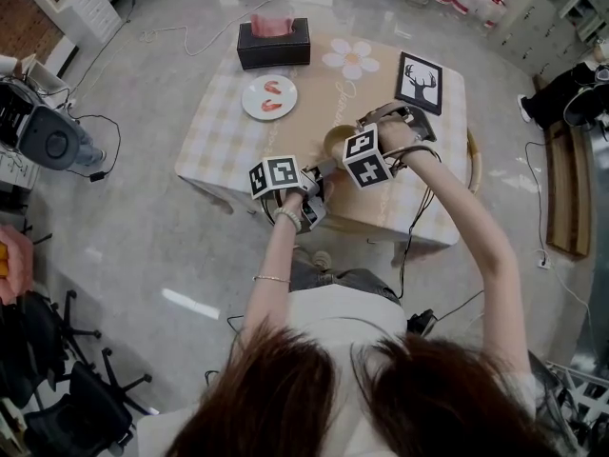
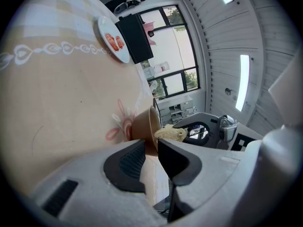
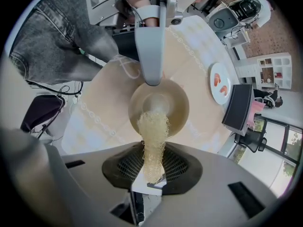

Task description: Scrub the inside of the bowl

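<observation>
The bowl (image 3: 176,104) sits mid-bench, a little toward the person's edge of the bench (image 1: 224,127). The left hand-held gripper (image 2: 151,148) is narrowed onto the bowl's rim. The right hand-held gripper (image 3: 153,168) pinches a mesh scrubber (image 3: 152,129) that reaches into the bowl. To scrub well, I judge the rim grip should hold firm while the scrubber circles floor and walls under pressure. Only the right gripper view shows the bowl's inside. The left gripper view shows the rim clamp side-on.

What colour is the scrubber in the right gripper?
Pale yellow; the scrubber shows best in right gripper view.
</observation>
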